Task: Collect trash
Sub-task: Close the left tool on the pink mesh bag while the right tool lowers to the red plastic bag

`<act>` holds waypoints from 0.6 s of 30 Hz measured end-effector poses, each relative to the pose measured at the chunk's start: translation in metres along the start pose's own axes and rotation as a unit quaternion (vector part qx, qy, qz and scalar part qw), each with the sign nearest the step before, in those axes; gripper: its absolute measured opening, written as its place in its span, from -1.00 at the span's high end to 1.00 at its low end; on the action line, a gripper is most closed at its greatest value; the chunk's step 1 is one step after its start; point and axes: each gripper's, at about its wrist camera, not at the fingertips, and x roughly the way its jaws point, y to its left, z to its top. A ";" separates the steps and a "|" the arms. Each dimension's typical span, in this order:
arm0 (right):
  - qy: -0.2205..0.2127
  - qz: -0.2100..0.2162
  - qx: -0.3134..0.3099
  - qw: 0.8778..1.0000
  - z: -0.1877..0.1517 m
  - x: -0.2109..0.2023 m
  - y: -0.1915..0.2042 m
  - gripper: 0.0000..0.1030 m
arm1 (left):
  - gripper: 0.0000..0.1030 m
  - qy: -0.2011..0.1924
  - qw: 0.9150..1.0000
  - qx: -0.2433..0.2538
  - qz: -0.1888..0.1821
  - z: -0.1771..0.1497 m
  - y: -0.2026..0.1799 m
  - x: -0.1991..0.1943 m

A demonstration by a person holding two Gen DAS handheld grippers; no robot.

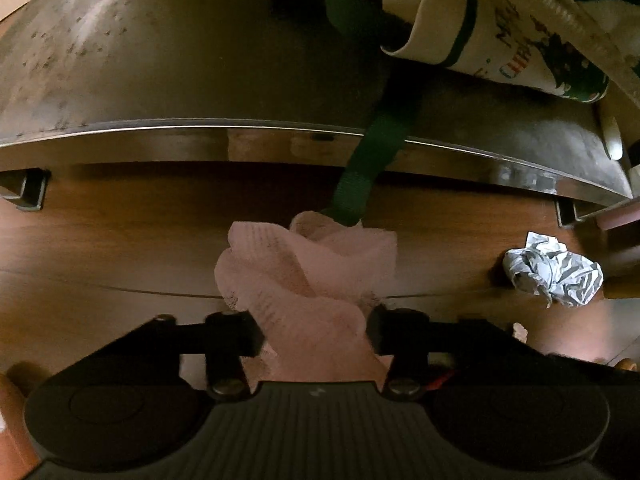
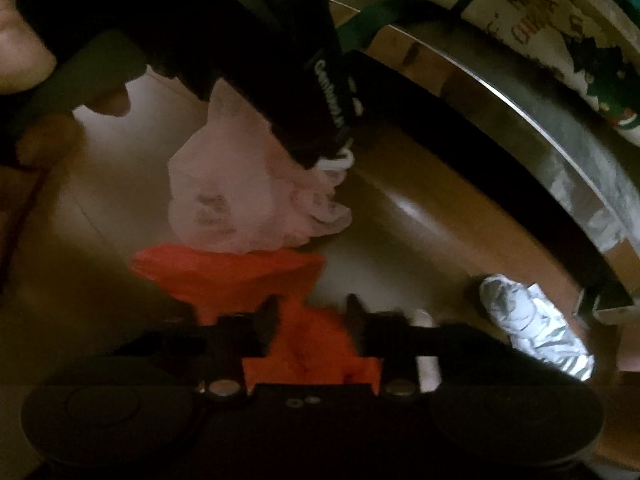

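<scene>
A crumpled pink paper napkin (image 1: 308, 268) lies on the brown wooden tabletop (image 1: 100, 248), and my left gripper (image 1: 314, 334) is shut on its near end. In the right wrist view, that same gripper (image 2: 312, 148) comes down from above with the pink napkin (image 2: 240, 196) bunched below it. Just beneath the napkin is a piece of orange wrapper (image 2: 236, 272). My right gripper (image 2: 312, 316) is shut on the orange wrapper, both pads pressing on it. A crumpled ball of silver foil (image 1: 554, 276) rests on the wood to the right, apart from both grippers; the right wrist view also catches the foil (image 2: 536, 324).
A raised metal tray (image 1: 240, 128) on short feet spans the back. A printed cloth bag (image 1: 500, 28) lies on it, with its green strap (image 1: 360, 168) hanging over the edge to the napkin. A small white roll (image 2: 428, 364) sits by my right finger. A person's hand (image 2: 20, 48) holds the left gripper.
</scene>
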 end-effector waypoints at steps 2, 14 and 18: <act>0.005 -0.007 0.005 1.000 0.003 -0.003 -0.001 1.00 | 0.39 -0.002 1.000 -0.005 -0.003 0.000 0.000 -0.002; -0.026 -0.010 0.031 0.999 0.003 -0.074 0.016 1.00 | 0.60 -0.018 0.999 -0.046 0.003 -0.009 0.009 -0.054; -0.047 -0.012 0.041 0.998 -0.002 -0.109 0.016 1.00 | 0.60 -0.030 0.998 -0.053 0.002 -0.016 0.013 -0.089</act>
